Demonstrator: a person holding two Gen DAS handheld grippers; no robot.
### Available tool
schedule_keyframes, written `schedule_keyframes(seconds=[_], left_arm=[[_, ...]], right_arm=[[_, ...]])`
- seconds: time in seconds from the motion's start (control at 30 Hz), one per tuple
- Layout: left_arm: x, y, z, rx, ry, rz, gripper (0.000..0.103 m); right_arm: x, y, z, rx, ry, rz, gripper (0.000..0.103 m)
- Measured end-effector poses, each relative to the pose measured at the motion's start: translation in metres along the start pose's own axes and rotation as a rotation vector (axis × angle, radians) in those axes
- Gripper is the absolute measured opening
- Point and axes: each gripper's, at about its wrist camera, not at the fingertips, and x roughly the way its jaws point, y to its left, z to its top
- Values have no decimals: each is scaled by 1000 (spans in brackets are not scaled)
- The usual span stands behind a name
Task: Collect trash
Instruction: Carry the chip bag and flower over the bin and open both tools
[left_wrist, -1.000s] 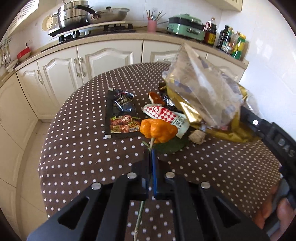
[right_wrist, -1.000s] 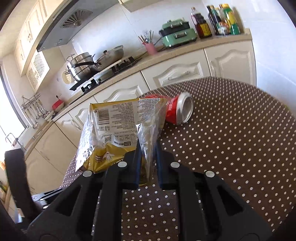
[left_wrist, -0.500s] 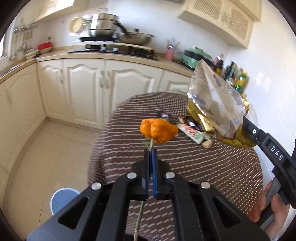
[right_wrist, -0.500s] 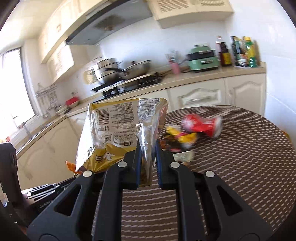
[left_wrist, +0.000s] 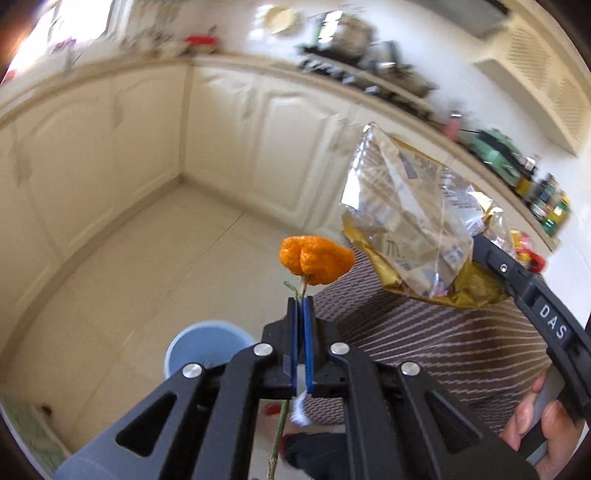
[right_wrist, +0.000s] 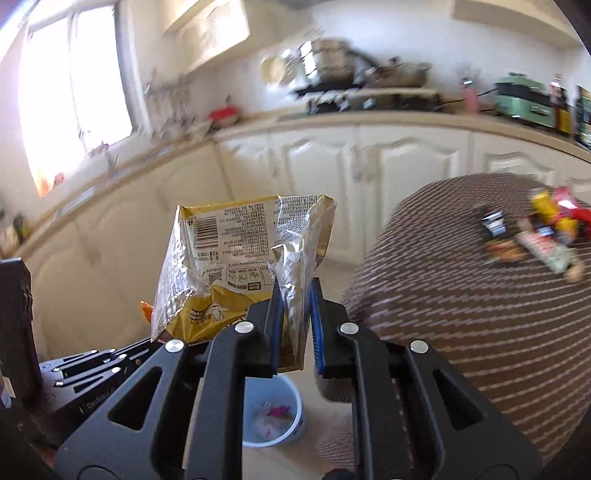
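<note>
My left gripper (left_wrist: 302, 301) is shut on the green stem of an orange peel (left_wrist: 314, 259) and holds it in the air over the floor. A blue bin (left_wrist: 202, 347) stands on the floor just below and left of it. My right gripper (right_wrist: 295, 286) is shut on a yellow and clear snack bag (right_wrist: 236, 254), which also shows in the left wrist view (left_wrist: 410, 218). The bag hangs above the same bin (right_wrist: 271, 415), which holds some scraps.
The round table with the brown dotted cloth (right_wrist: 480, 314) is to the right, with several wrappers (right_wrist: 532, 236) left on it. White cabinets (left_wrist: 258, 140) run along the wall behind. Pale floor tiles (left_wrist: 129, 280) surround the bin.
Both grippers have swung left off the table with their loads and now hang over the floor above the bin. The table and its wrappers have slid to the right.
</note>
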Motion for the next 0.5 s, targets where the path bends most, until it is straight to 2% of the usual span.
schedule_keyframes(seconds=[0.13,0.27,0.4,0.5], left_arm=[[40,58,-18,-93,98,72,3],[92,105,-39,-165,213,121,3],[147,135,-59,-211,323,136,3],[178,144,-70,-231,371,130,3]], right_arm=[[58,44,-34,-75,123,5,14],[114,63,-69,-133,244,-15,14],[165,68,-109,-165,368,-47,14],[194,61,-135,-171,445,-77,14]])
